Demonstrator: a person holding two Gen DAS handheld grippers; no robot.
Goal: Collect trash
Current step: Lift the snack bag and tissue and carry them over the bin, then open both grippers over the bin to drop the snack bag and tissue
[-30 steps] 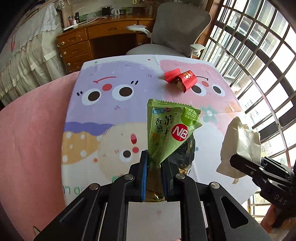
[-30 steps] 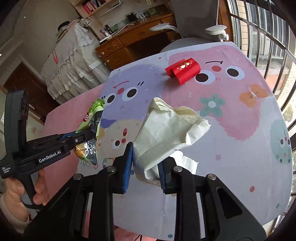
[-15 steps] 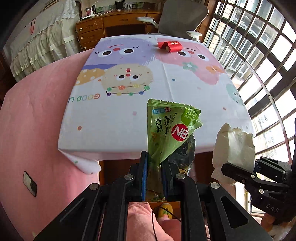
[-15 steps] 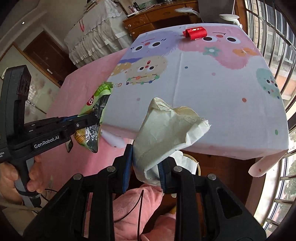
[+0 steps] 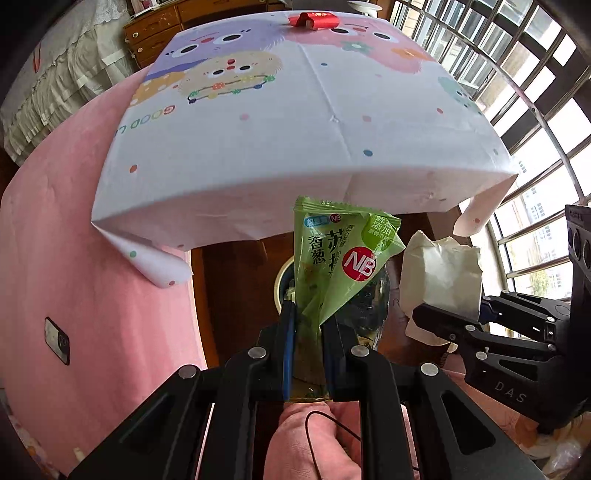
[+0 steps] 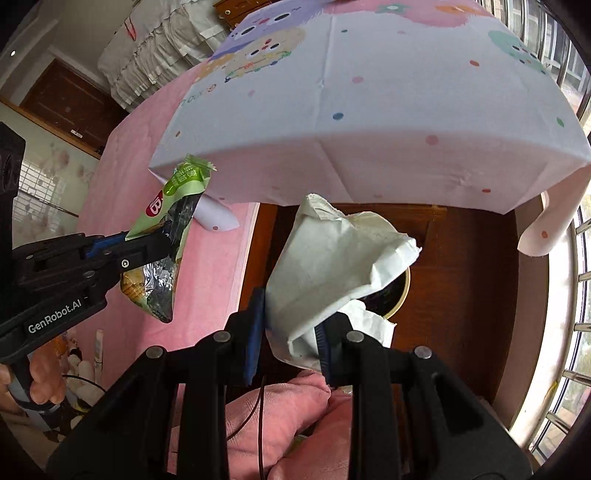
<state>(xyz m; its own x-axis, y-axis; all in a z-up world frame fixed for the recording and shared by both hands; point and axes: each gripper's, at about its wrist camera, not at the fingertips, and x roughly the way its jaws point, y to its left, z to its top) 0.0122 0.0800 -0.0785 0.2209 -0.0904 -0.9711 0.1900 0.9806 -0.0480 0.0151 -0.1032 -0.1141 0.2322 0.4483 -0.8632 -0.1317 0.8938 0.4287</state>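
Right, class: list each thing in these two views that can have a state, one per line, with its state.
left gripper: shut on the green snack wrapper, held off the table
right gripper: shut on the crumpled white paper, held off the table
red packet: lying on the tablecloth's far end
bin: under the table edge, open-topped

You get bright daylight from the barred window (image 5: 517, 110) on the right, blown out there. Fisheye bending warps the edges; under the tablecloth (image 5: 295, 129) lies shadow.
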